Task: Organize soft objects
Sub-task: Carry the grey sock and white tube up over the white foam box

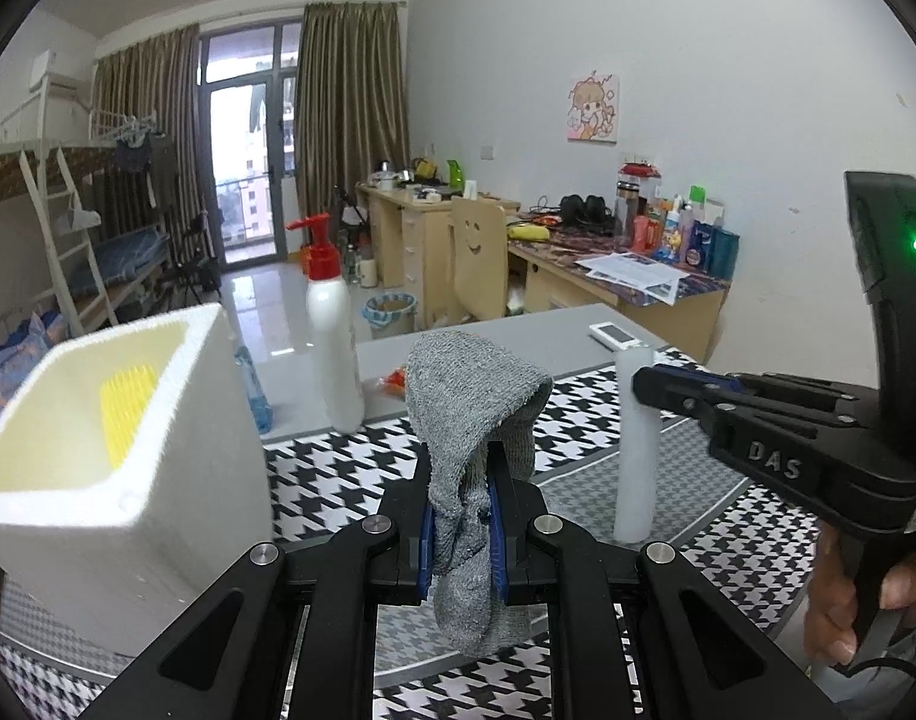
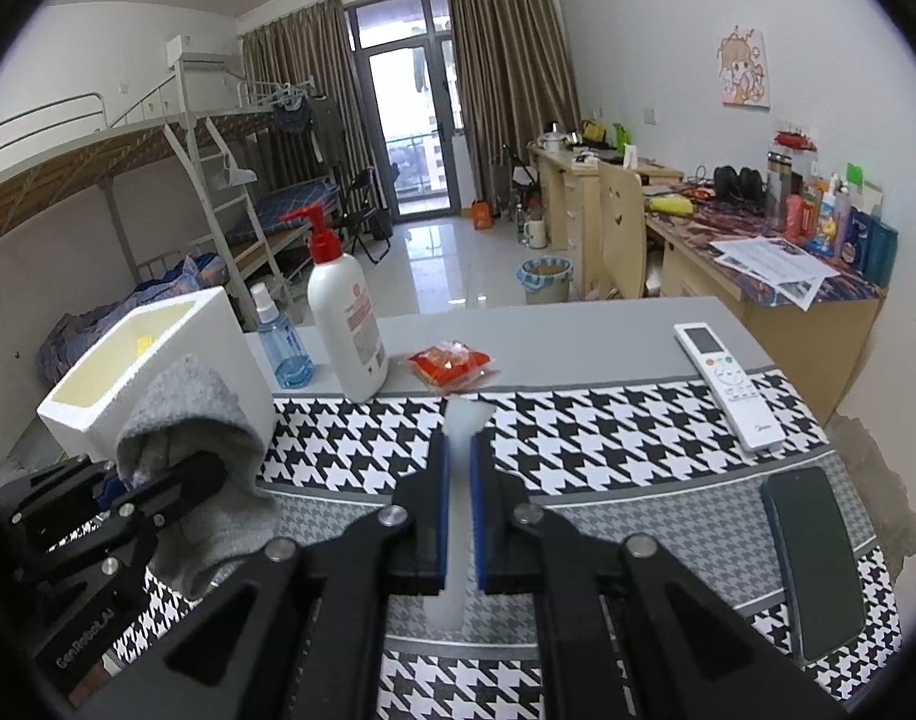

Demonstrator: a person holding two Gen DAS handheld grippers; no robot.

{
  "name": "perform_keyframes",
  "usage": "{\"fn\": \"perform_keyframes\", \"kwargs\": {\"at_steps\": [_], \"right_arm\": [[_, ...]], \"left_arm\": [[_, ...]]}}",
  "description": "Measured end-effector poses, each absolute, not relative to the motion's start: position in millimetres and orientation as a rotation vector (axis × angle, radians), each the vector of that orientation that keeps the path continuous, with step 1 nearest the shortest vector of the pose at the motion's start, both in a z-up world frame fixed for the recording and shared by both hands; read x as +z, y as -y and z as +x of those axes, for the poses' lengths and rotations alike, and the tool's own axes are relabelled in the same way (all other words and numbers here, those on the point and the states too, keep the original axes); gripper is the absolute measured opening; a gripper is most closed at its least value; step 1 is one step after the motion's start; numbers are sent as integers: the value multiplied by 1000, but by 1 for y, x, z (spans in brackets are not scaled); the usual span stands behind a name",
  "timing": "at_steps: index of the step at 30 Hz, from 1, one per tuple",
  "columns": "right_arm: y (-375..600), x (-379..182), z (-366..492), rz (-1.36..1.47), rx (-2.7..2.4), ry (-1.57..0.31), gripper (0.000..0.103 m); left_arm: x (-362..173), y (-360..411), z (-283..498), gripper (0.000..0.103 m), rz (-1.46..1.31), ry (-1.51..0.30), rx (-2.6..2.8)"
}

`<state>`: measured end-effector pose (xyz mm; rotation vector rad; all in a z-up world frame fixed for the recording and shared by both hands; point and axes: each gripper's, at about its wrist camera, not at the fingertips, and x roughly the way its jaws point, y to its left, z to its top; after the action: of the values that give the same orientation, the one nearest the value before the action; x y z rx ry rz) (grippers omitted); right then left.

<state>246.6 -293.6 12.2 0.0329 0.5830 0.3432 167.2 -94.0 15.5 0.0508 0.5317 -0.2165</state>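
Note:
My left gripper [image 1: 462, 468] is shut on a grey knitted sock [image 1: 469, 414], which droops over and below its blue pads, lifted off the houndstooth cloth [image 1: 338, 474]. The same sock [image 2: 188, 420] and left gripper [image 2: 209, 471] appear at the left of the right wrist view. My right gripper [image 2: 458, 450] is shut on a white translucent soft stick [image 2: 460, 420], held upright. In the left wrist view that stick [image 1: 634, 450] stands to the right with the right gripper [image 1: 646, 387] clamped near its top. A white foam box [image 1: 116, 450] with a yellow item inside sits at the left.
On the grey table [image 2: 577, 330] stand a white pump bottle with red top [image 2: 344, 312], a blue spray bottle [image 2: 281, 342] and a red snack packet [image 2: 452, 363]. A white remote [image 2: 727, 384] and a dark phone [image 2: 814, 558] lie at the right. A person's hand [image 1: 847, 594] holds the right gripper.

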Motion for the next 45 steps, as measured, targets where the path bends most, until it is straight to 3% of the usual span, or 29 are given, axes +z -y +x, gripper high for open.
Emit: {"fn": "perform_keyframes", "kwargs": {"at_steps": [45], "right_arm": [[257, 60, 244, -27, 406, -472, 9]], "left_arm": [[71, 61, 161, 15, 30, -384, -159]]}}
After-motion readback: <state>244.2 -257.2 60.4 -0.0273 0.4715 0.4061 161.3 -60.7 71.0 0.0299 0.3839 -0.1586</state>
